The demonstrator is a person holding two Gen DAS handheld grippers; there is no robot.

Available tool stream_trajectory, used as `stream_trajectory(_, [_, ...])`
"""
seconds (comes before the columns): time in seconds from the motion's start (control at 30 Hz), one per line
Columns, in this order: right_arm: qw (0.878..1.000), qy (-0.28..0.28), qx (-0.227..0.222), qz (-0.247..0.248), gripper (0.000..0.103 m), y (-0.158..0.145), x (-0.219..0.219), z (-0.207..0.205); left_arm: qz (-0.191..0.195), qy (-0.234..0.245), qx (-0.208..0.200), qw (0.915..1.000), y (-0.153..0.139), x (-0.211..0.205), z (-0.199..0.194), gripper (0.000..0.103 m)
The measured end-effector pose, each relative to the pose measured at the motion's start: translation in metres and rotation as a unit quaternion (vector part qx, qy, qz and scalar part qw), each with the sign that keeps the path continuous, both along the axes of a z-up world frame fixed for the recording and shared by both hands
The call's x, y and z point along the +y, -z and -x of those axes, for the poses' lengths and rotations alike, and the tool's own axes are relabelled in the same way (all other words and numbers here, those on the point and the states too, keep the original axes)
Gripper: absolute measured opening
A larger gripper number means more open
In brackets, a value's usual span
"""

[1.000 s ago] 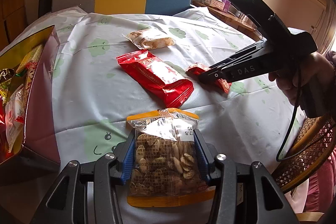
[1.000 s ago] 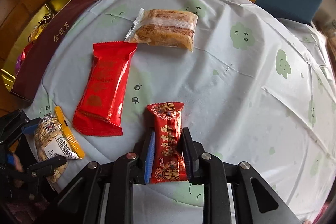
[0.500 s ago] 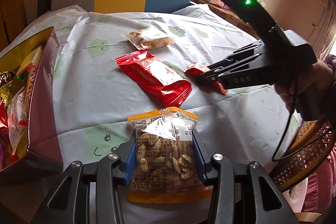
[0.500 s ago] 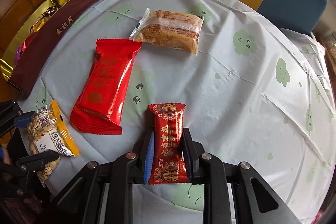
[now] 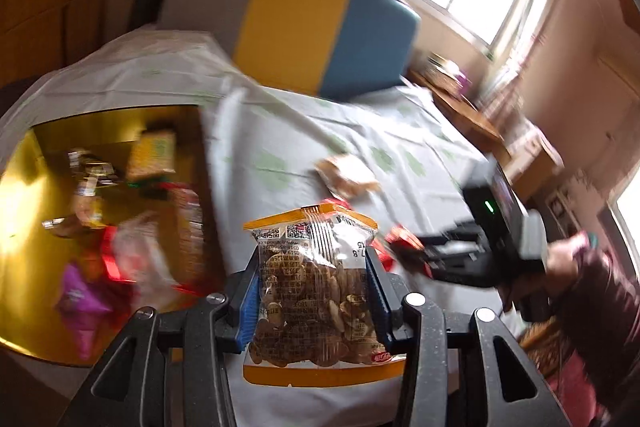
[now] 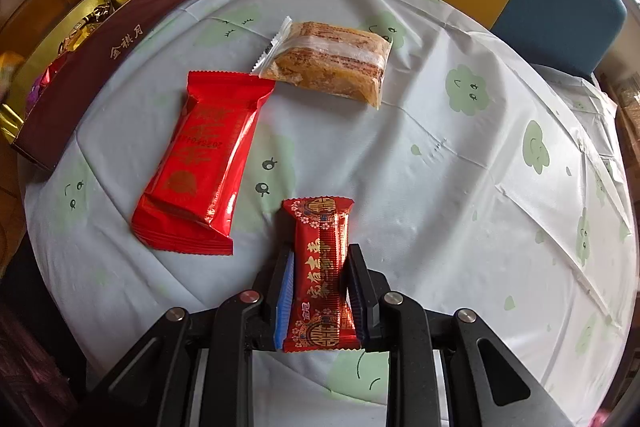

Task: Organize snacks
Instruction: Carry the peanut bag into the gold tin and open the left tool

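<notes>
So right now the left gripper [image 5: 312,297] is clamped on the peanut packet [image 5: 314,291], pads pressing on both long sides around the middle, and the packet is up off the table, hanging over its near edge with the open gift box [image 5: 28,187] just off to the left. The left view is smeared with motion, so I can't tell you much about what's in the box beyond a jumble of wrappers. The jaws closed a little further just before this with the packet between them, which fits a soft bag: it's light, crinkly film full of loose nuts, so it gives under the pads and the top seal flops. Gripping mid-body across the nuts looks like the right call, since the flat seal ends would probably slip. The right gripper [image 6: 320,287] is squeezed tight on the small red packet [image 6: 320,275], which looks to be resting on the tablecloth [image 6: 440,167] near the near edge. That one's thin, glossy and probably slick, so the side grip low on the body seems sensible. The big red packet [image 6: 200,163] and the clear-wrapped cake [image 6: 332,63] sit toward the middle of the table, untouched, corners almost meeting. The cake looks crumbly, so I'd go gentle there.
</notes>
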State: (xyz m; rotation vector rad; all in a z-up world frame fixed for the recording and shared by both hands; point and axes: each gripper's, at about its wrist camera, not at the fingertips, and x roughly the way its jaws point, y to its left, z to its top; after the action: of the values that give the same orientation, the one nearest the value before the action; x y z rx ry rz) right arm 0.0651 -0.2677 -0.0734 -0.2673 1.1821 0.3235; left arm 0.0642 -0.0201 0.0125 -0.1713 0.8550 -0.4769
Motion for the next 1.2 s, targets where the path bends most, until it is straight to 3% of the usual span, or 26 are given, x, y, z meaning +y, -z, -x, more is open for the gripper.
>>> stream_trajectory(0.2, [1.000,0.001,-0.001,0.003,0.026,-0.001,0.001,0.000,0.035,-0.107,0.062,0.9917,0.008,0.076,-0.043,0.046])
stream_trajectory(0.37, [1.000,0.003,0.001,0.001,0.026,-0.001,0.000,-0.001,0.066,-0.139,0.097,0.9834,0.022,0.100,-0.062,0.046])
stream_trajectory(0.8, [1.000,0.001,0.001,0.001,0.026,-0.001,0.000,-0.001,-0.028,-0.173,0.133,0.9755,0.058,0.096,-0.118,0.047])
stream_trajectory(0.97, [1.000,-0.001,0.000,0.003,0.026,-0.001,0.000,-0.002,-0.030,-0.189,0.149,0.9702,0.066,0.104,-0.119,0.048])
stream_trajectory(1.2, [1.000,-0.001,-0.001,0.004,0.026,-0.001,0.000,-0.001,-0.050,-0.191,0.132,0.9713,0.059,0.105,-0.110,0.050])
